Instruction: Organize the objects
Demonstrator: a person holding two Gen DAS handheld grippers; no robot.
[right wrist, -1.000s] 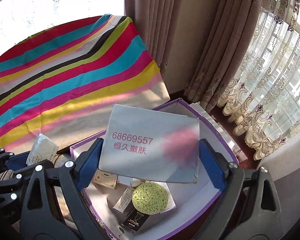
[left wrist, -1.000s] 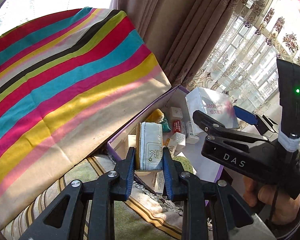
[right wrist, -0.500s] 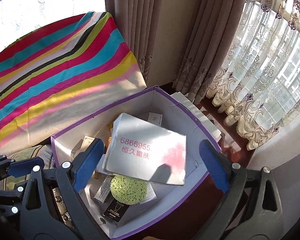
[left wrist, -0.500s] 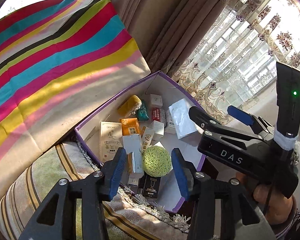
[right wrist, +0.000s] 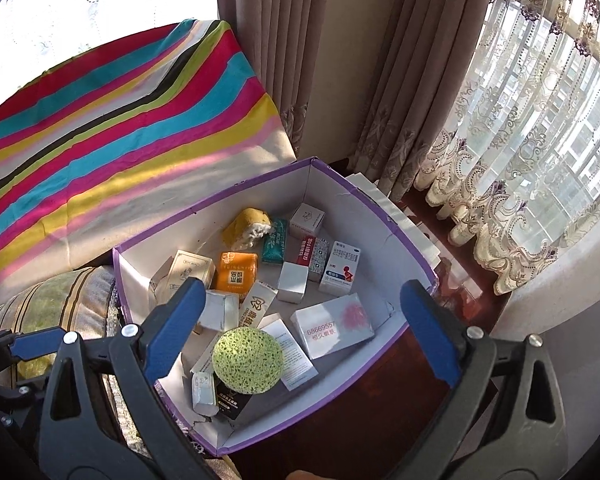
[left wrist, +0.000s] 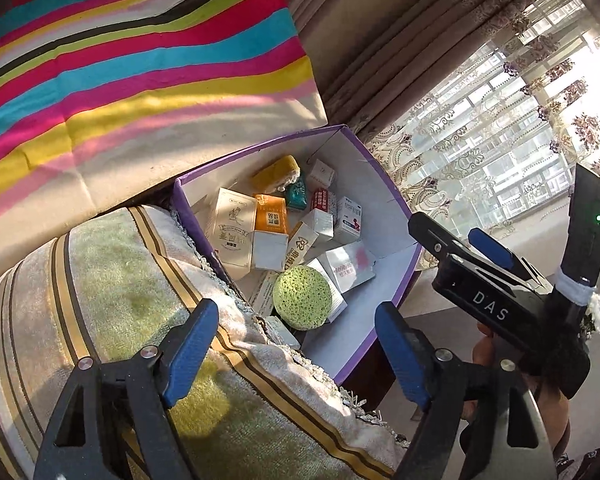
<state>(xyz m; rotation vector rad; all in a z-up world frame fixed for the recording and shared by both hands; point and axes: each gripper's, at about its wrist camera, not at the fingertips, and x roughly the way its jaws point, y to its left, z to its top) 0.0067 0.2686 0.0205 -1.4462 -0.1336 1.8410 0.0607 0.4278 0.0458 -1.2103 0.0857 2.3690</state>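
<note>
box: matt cardboard | sponge: porous, rough | striped cloth: smooth woven | cushion: plush

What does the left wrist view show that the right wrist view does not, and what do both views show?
Only the left wrist view: the right gripper seen from the side with its green light, the hand beneath it, and most of the green striped plush cushion.

Only the right wrist view: the small silver foil packet by the box's near wall, and the dark wooden stand under the box.

Both: the purple-edged cardboard box, the round green sponge, the orange carton and the striped cloth.
</note>
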